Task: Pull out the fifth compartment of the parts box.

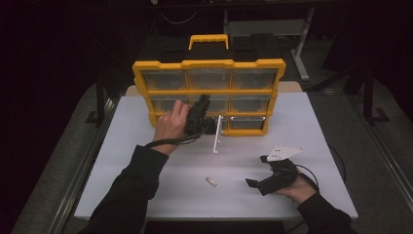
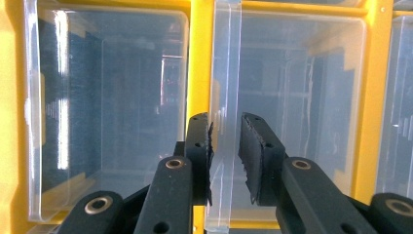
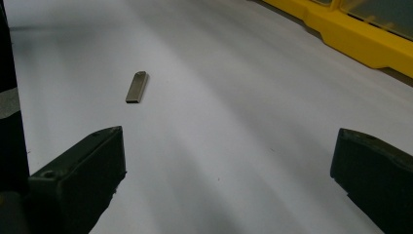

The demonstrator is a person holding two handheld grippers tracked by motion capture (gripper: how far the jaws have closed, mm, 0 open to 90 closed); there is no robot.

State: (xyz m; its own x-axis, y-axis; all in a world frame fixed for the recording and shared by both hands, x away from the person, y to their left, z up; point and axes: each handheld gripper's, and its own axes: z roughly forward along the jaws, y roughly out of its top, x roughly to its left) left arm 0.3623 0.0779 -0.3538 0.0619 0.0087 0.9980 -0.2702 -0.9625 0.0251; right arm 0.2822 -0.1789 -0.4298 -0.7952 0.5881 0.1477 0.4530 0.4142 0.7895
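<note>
Two claws work over a white tabletop (image 1: 146, 195). Nearest the person, the right claw (image 1: 256, 170) rests low at the near right of the tabletop, its jaws spread wide with nothing between them; in the right gripper view they stand far apart at the bottom corners, bare white surface between. Just to its left, near the front middle of the tabletop, lies a small flat metal stick (image 1: 211, 182), seen in the right gripper view (image 3: 137, 87) lying ahead of the jaws and well apart from them. Farther on, the left claw (image 1: 203, 102) reaches up to the front of a yellow organizer (image 1: 209, 64) with clear drawers that stands upright at the far edge. A clear drawer front (image 1: 217, 134) juts out from the bottom row toward the person, just right of the left hand (image 1: 170, 124). In the left gripper view the jaws are drawn close together around the thin edge of that clear drawer panel (image 2: 225, 97), which stands between the pads (image 2: 256, 161); whether both pads press on it I cannot tell.
</note>
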